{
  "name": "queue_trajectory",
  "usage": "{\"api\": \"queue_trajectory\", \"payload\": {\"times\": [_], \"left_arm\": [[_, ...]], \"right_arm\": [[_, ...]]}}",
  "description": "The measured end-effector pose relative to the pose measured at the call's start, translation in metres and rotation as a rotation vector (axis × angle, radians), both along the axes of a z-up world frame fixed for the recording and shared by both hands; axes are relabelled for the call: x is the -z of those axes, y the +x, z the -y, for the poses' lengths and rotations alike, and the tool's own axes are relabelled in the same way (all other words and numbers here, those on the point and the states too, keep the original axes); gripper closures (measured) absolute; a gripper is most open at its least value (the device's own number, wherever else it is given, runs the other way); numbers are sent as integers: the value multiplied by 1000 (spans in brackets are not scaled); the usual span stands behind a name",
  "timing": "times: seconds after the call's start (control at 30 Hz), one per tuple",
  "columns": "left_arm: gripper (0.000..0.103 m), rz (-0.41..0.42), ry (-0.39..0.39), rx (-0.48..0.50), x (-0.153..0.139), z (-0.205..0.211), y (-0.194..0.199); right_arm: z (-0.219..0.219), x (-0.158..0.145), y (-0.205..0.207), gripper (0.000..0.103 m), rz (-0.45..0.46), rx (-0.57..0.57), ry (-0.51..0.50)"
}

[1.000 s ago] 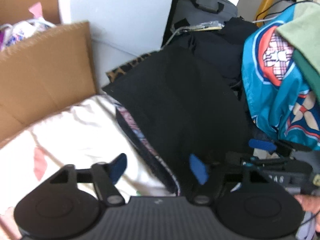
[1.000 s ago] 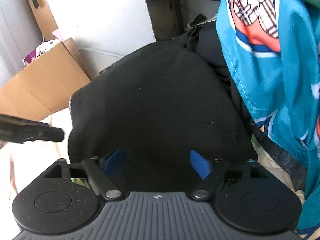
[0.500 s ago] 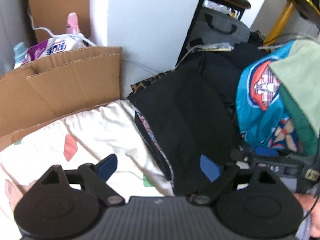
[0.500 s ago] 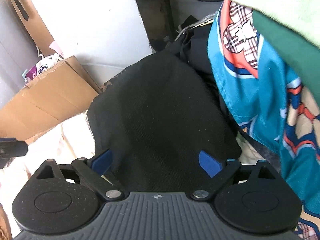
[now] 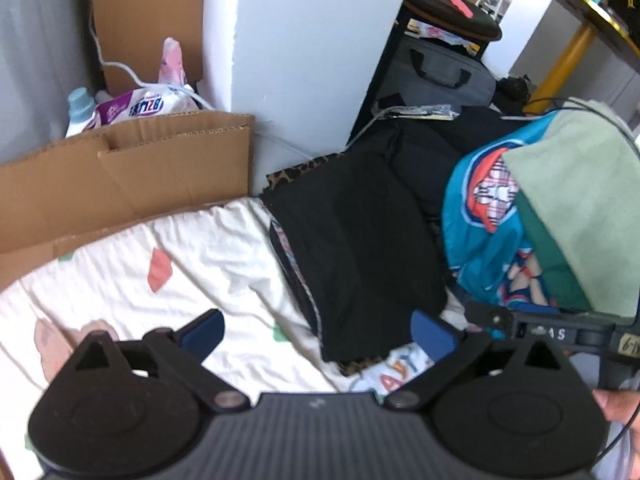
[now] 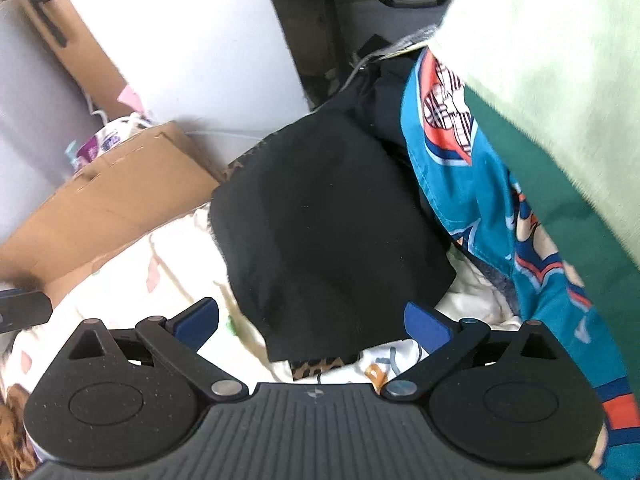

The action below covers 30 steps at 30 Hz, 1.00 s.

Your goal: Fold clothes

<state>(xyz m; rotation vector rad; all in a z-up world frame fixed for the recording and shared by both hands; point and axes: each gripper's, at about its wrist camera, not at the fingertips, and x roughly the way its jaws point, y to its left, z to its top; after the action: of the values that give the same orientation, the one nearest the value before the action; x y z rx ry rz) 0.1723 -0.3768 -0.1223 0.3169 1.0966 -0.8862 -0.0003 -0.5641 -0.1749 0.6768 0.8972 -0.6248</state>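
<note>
The left hand-held gripper (image 5: 314, 330) hovers low over a white quilted bed cover with small pink and green shapes (image 5: 208, 256), its two blue-padded fingers (image 5: 202, 330) spread wide apart with nothing between them. The right hand-held gripper (image 6: 311, 326) is posed much the same, level and pointing forward, its two blue pads (image 6: 426, 328) also wide apart and empty, hanging just above the near edge of a folded black garment (image 6: 332, 224). In the left wrist view that right tool shows as a black body (image 5: 560, 334) at the right edge, with part of a person's hand (image 5: 618, 404) gripping it from below. The one folded black garment (image 5: 360, 240) lies flat on the bed cover, resting on a leopard-print cloth (image 5: 296, 170) whose edges peek out at its far and near ends. To its right rises one heap of clothes: a teal printed garment with orange and white patterns (image 5: 476, 240), a dark green cloth (image 5: 552, 260) and a pale green cloth (image 5: 580, 208) draped on top. More dark clothing (image 5: 424, 152) is bunched behind the folded piece. A flattened brown cardboard box (image 5: 132, 176) stands along the far left of the bed, and one grey bag with a handle (image 5: 440, 72) sits beyond.
</note>
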Motion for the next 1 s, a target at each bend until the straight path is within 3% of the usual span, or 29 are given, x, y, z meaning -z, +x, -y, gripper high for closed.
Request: {"api": "queue_trajectory", "payload": {"times": [0.57,1.0], "left_arm": [[1,103,62,-49,-99,-39,-50],[1,176,149,-162,-178,-134,-66]], "right_arm": [[-16,-95,-31,1,-11,-74,27],[-55,-180,-24,1,20,-221,-57]]}}
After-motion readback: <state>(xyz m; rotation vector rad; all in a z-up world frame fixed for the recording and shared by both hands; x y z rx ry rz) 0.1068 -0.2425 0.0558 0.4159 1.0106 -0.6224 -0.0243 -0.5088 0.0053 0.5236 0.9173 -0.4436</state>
